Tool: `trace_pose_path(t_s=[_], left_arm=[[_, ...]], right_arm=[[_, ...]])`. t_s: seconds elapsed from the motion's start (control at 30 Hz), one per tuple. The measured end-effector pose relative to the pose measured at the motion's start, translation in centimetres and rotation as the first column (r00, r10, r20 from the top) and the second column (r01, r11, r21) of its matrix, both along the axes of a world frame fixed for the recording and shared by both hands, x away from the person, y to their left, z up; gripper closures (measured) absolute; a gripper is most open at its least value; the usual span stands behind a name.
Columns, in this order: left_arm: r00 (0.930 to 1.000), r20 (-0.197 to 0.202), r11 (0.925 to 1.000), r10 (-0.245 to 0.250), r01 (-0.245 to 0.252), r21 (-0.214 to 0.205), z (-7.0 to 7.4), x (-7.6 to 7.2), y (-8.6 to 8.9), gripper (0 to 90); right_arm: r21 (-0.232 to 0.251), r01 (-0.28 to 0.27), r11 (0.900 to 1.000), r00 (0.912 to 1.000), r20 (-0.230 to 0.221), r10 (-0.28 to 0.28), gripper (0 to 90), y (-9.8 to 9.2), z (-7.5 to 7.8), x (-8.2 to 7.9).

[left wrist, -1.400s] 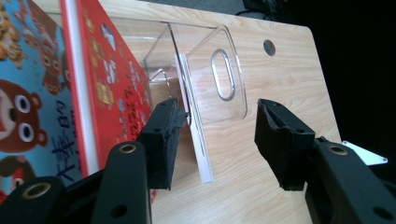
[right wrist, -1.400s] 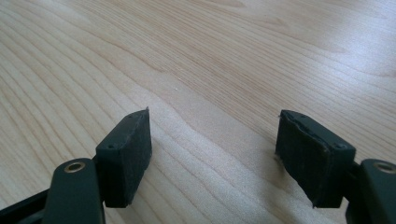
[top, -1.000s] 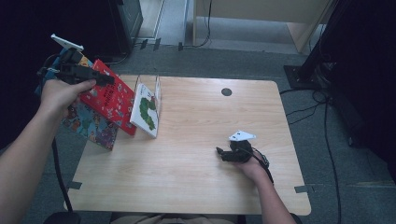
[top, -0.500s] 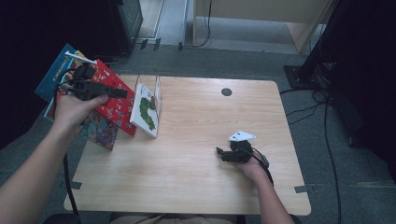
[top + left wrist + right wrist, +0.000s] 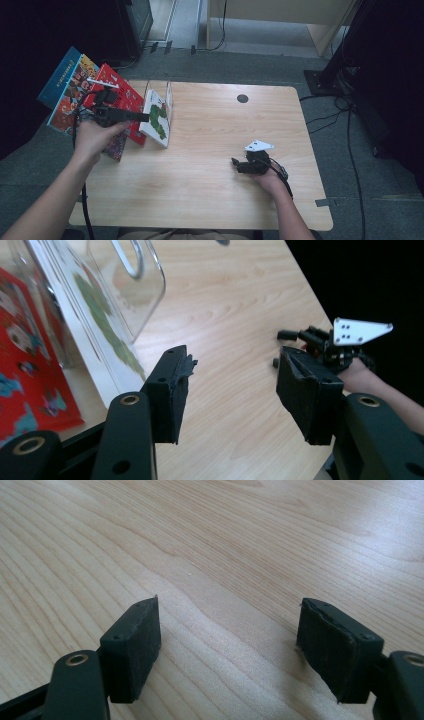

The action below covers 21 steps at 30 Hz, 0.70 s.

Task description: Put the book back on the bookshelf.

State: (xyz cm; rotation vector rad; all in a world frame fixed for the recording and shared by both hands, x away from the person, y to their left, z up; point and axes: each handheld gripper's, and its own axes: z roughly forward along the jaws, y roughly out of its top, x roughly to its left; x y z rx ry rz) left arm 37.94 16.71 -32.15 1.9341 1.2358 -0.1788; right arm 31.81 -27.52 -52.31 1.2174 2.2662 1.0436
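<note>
My left gripper (image 5: 142, 118) hangs over the table's left edge and points right at a white book with a green picture (image 5: 156, 119). That book leans in a clear plastic stand (image 5: 161, 89). In the left gripper view the left gripper (image 5: 232, 390) is open with nothing between its pads, and the clear stand (image 5: 135, 290) and the white book (image 5: 102, 325) lie just ahead on the left. A red book (image 5: 122, 90) and a blue book (image 5: 62, 80) lean behind the hand. My right gripper (image 5: 235, 164) rests on the wooden table (image 5: 210, 200). It (image 5: 227, 645) is open over bare wood.
A dark round hole (image 5: 242, 98) sits near the table's far edge. Cables (image 5: 345, 130) trail on the floor to the right, and dark furniture (image 5: 380, 75) stands beyond them. In the left gripper view the right gripper (image 5: 325, 342) lies farther off.
My left hand has come down and to the right, from above the leaning books to the clear stand's left side. The right hand has kept still.
</note>
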Motion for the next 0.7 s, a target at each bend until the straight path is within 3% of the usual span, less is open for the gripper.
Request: trace_pose_path(t_s=[0.23, 0.4, 0.7], left_arm=[[0.9995, 0.004, 0.9995, -0.033, 0.033, -0.002, -1.9, -1.0, -1.2, 46.6], [0.9969, 0.048, 0.9981, -0.062, 0.061, 0.008, -3.4, -1.9, -2.0, 46.1], [0.9956, 0.024, 0.9959, -0.091, 0.091, -0.004, -6.5, -2.7, -3.1, 45.3]], right_arm=[[0.000, -0.001, 1.0000, 1.0000, 0.000, 0.001, 25.5, 0.0, 0.0, 0.0], [-0.001, -0.002, 1.0000, 1.0000, 0.003, 0.002, 25.5, 0.0, 0.0, 0.0], [-0.001, -0.002, 1.0000, 1.0000, 0.002, 0.002, 25.5, 0.0, 0.0, 0.0]])
